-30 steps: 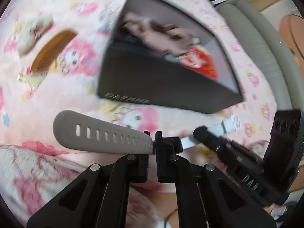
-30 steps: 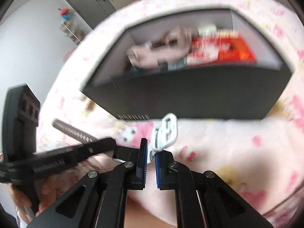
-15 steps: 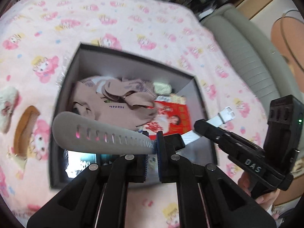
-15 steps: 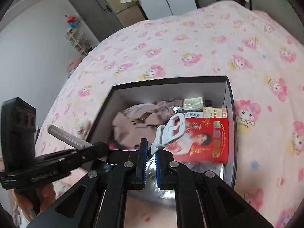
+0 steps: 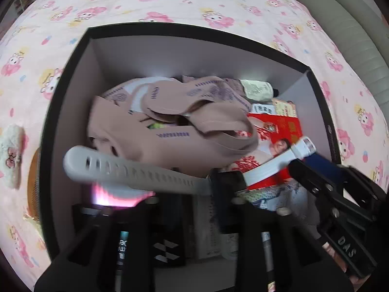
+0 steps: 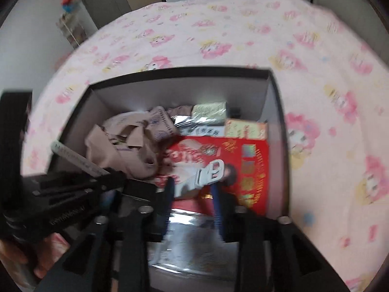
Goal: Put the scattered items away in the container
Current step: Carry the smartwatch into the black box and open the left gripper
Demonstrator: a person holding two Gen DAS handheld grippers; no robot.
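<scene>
grey silicone is seen stretched across both views: a watch [image 5: 226, 178] is held over the open box [image 5: 194, 31], its holed strap [image 5: 131, 168] reaching out to the left of the left gripper [image 5: 187, 194] and its white buckle strap [image 5: 279, 160] running off to the right. in the left wrist view the left gripper's jaws are seen spread apart, with the watch body lying against the inner face of the right-hand finger [image 5: 225, 209]; whether it is pinched cannot be told through the blur. in the right wrist view the right gripper [image 6: 193, 192] is also seen opened wide, and the buckle end [image 6: 209, 172] lies between its blue-faced fingers [image 6: 216, 202] with a gap on each side, so it is released rather than clamped. beneath and ahead of both tools the box is filled: a beige garment [image 5: 175, 121] lies ahead left, a red packet [image 6: 243, 168] ahead right, and a foil bag [image 6: 194, 238] just below the right gripper. a pink cartoon bedsheet [image 5: 170, 0] is spread under the box. left of the box, at the edge of the left view, a plush clip [image 5: 11, 155] and a comb [image 5: 32, 182] are left on the sheet.
</scene>
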